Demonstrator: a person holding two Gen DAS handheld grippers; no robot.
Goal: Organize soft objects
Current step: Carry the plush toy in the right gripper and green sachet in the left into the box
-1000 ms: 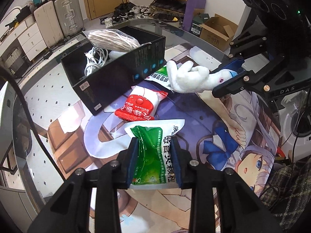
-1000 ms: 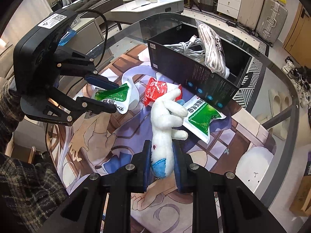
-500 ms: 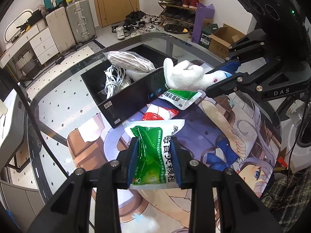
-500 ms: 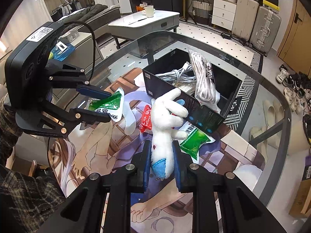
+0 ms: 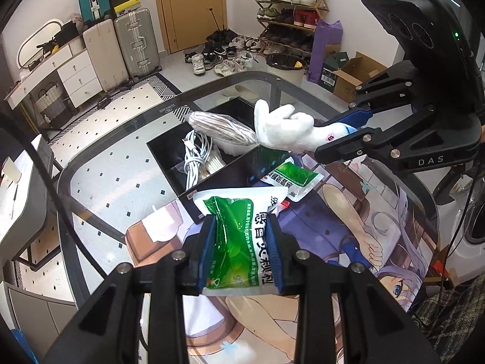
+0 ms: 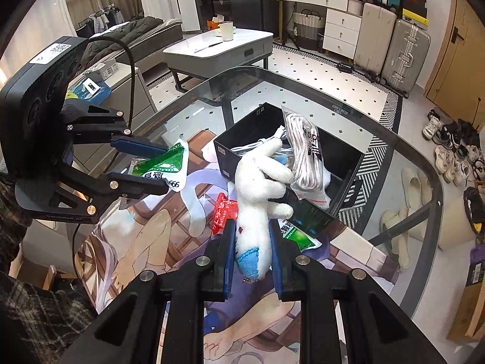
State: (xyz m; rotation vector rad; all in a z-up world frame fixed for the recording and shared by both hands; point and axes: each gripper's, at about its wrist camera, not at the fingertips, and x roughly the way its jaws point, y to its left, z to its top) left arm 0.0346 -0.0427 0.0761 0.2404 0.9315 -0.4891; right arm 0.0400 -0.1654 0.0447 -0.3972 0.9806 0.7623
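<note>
My left gripper (image 5: 241,251) is shut on a green and white sachet (image 5: 242,227), held in the air above the printed mat. The same left gripper (image 6: 157,166) and sachet (image 6: 165,166) show at the left of the right wrist view. My right gripper (image 6: 251,251) is shut on a white plush toy (image 6: 257,188) with a blue end, raised near the black box (image 6: 342,163). In the left wrist view the right gripper (image 5: 342,135) holds the plush toy (image 5: 285,127) over the black box (image 5: 242,166), which contains white cables (image 5: 197,154) and a bagged cord (image 5: 221,127).
A second green sachet (image 5: 292,177) and a red packet (image 6: 222,212) lie on the illustrated mat (image 5: 379,212) beside the box. The glass table edge (image 5: 91,157) curves round the far side. A plaid sleeve (image 6: 33,312) is at lower left.
Both grippers have risen with their loads. The plush toy has gone from low over the mat to above the box's near wall; the box and the items on the mat look smaller.
</note>
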